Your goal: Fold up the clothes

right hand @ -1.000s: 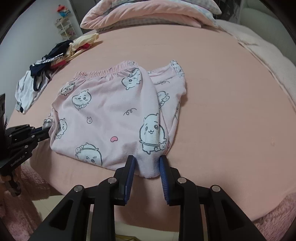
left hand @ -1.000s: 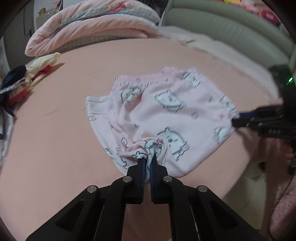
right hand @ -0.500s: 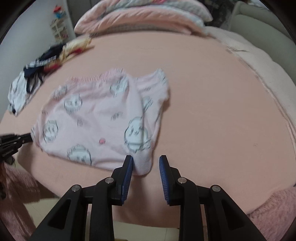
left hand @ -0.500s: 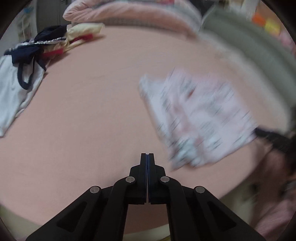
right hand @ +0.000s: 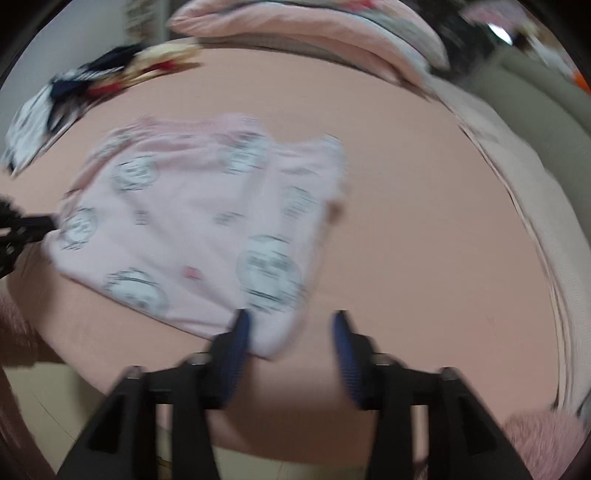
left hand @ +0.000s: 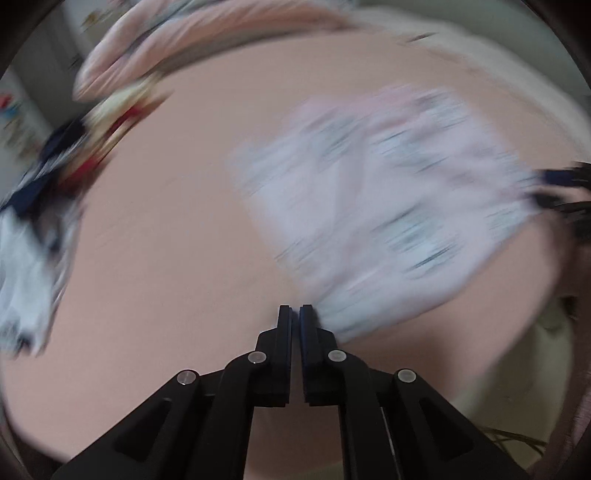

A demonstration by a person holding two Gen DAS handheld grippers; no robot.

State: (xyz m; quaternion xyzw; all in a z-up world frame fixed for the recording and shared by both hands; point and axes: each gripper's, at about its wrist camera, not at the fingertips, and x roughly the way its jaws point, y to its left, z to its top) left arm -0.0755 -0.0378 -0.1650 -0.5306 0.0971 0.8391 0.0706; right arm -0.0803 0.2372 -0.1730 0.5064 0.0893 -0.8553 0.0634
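One pair of pink printed shorts lies on the bed. On its upper face I count six round cartoon faces, though the blur may hide more. One heap of mixed clothes sits at the far left corner; how many pieces are in it cannot be told. One folded pink quilt lies at the head. Two grippers: the left gripper and the right gripper.
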